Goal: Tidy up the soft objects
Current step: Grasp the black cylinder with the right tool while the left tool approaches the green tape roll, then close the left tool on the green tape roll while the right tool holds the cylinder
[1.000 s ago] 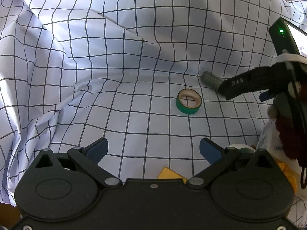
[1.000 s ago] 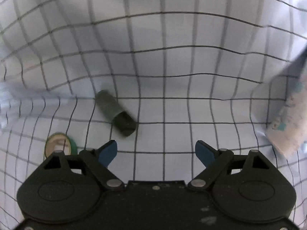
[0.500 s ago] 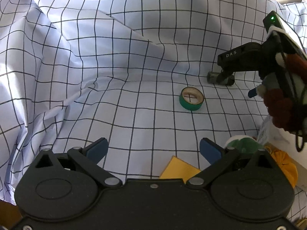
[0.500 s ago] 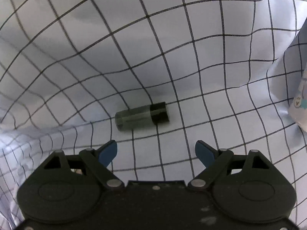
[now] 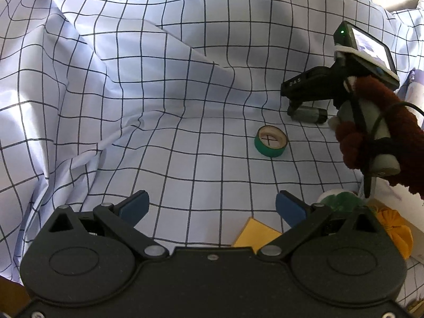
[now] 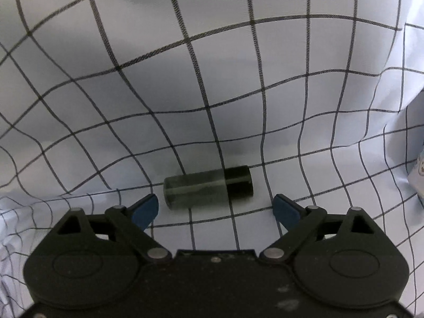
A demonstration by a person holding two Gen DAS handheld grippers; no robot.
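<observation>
Rumpled white grid-checked cloth (image 5: 159, 106) with bare folds at left, left gripper (image 5: 210, 208) wide open and empty, green tape roll (image 5: 270, 141) mid-cloth, right gripper (image 6: 216, 208) jaws just widening, straddling without touching a dark translucent capped cylinder (image 6: 208, 188) lying sideways near the cloth's right edge.

— What sort of place was this?
— It looked like a home: a rumpled white sheet with a black grid (image 5: 164, 84) covered everything.
— Anything else homely?
— A green tape roll (image 5: 270, 144), a yellow fabric bundle (image 5: 394, 228) and a yellow pad (image 5: 255, 234).
</observation>
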